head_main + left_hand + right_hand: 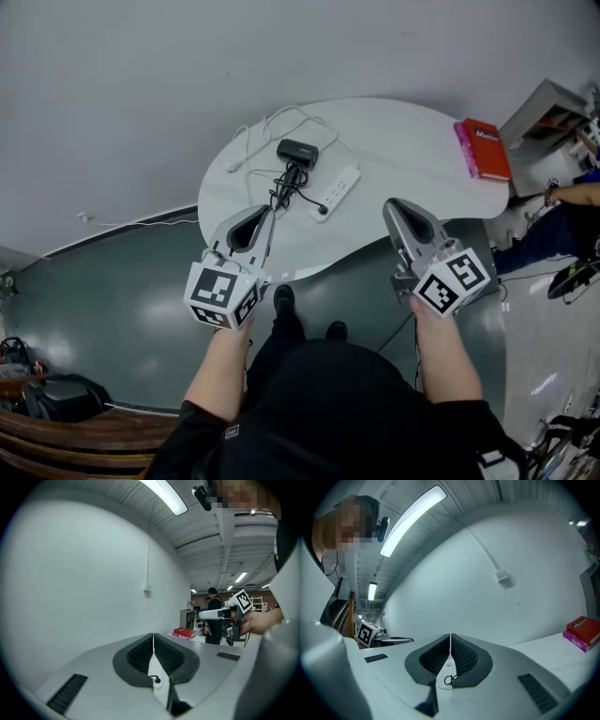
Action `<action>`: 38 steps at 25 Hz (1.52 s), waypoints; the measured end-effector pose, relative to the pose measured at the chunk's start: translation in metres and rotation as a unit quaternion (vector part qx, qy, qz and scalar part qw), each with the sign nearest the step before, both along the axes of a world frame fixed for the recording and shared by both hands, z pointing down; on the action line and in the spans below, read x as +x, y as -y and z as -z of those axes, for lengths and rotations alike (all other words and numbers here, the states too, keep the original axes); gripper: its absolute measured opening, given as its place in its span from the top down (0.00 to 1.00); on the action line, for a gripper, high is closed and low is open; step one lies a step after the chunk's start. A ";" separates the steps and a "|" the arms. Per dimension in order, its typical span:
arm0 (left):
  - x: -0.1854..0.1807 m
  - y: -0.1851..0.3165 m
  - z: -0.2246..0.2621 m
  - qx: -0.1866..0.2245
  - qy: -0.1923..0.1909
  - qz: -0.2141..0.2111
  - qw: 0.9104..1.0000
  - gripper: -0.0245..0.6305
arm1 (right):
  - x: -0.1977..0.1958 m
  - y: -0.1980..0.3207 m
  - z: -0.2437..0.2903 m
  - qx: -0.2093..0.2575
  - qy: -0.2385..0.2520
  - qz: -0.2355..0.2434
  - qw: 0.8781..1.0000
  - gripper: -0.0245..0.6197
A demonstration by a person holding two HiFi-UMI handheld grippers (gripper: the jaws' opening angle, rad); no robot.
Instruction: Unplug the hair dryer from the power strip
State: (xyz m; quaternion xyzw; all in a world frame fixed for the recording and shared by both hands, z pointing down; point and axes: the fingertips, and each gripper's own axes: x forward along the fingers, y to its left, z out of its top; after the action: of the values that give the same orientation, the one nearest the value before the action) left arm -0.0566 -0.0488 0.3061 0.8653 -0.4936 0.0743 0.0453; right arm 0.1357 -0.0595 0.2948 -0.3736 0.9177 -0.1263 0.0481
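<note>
Holding the left gripper (261, 214) and right gripper (397, 206) clenched and empty short of the table (403, 141), you were likely at the reach-in step. The hair dryer (298, 151) lay there, its plug (323, 210) in the power strip (339, 186); the next move called for jaws opened around that plug.

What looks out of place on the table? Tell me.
Nothing is spilled or damaged. Only the black cord from the hair dryer lies bunched beside the power strip, and a white cable loops loosely beyond them.
</note>
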 end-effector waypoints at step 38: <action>0.020 0.099 -0.120 -0.067 0.013 -0.120 0.990 0.79 | -0.041 0.114 -0.090 -0.097 -0.017 -0.032 0.995 0.91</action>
State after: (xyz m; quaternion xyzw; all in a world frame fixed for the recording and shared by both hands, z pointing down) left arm -0.0361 -0.1476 0.4259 0.9123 -0.3809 0.1229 0.0872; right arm 0.0943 -0.1732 0.3847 -0.4075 0.8894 -0.2071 0.0003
